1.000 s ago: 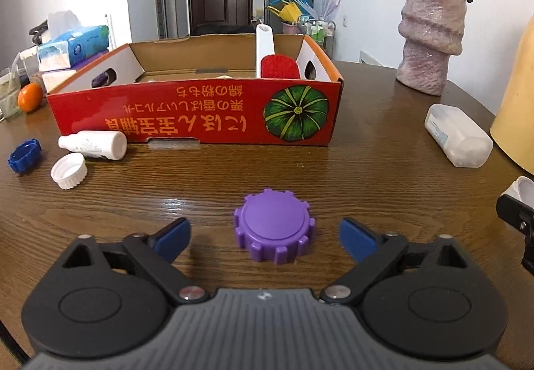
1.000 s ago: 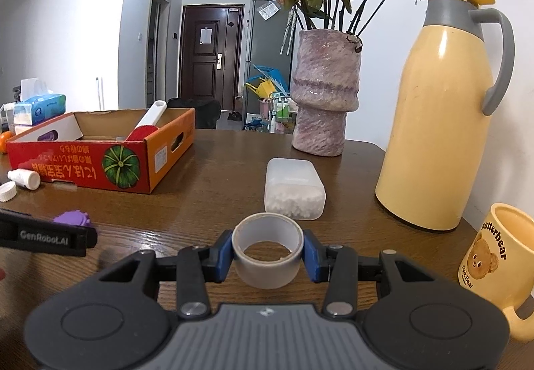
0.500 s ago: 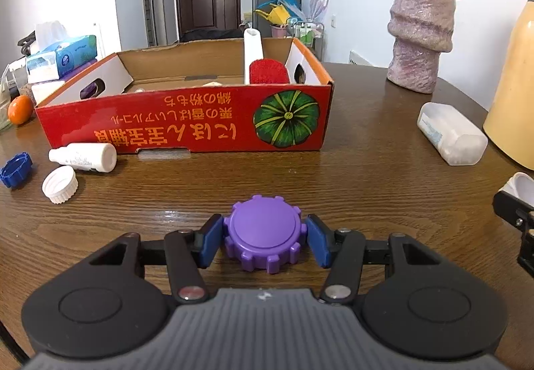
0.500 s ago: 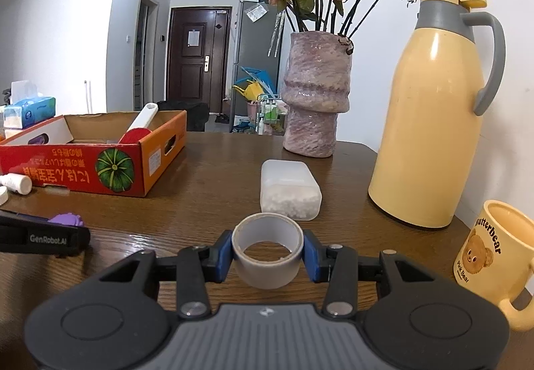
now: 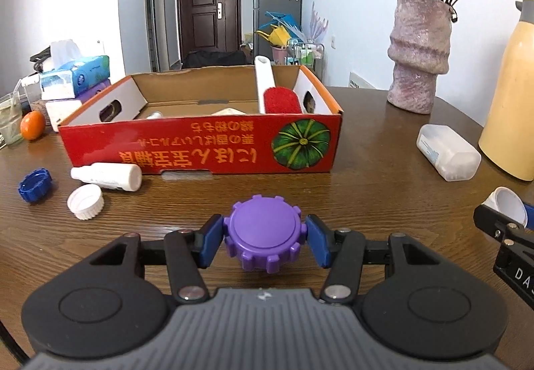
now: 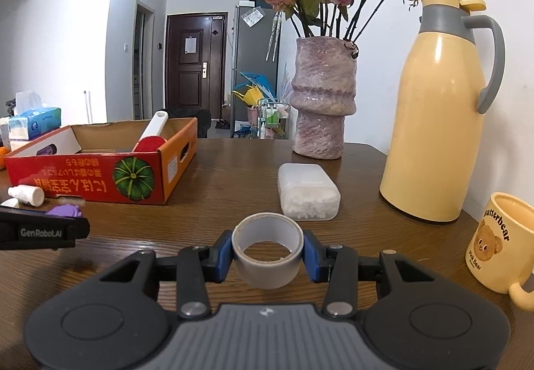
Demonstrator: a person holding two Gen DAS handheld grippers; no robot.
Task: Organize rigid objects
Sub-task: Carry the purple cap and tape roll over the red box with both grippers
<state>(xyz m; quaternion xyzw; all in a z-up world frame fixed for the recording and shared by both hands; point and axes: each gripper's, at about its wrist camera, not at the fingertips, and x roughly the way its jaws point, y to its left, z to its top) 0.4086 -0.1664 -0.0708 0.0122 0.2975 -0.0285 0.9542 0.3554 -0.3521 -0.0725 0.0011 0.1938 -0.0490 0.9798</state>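
Left gripper [image 5: 265,241] clamped on purple cap [image 5: 264,232], right gripper [image 6: 267,254] pinching tape roll [image 6: 268,253]; clear the near wall of the red box [image 5: 200,149] before releasing inside.

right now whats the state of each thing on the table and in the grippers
left gripper: shut on purple cap
purple cap: gripped, top up
right gripper: shut on tape roll
tape roll: gripped, hole showing
cardboard box: open-topped, lint roller inside
white bottle: lying down
white cap: loose on table
blue cap: loose on table
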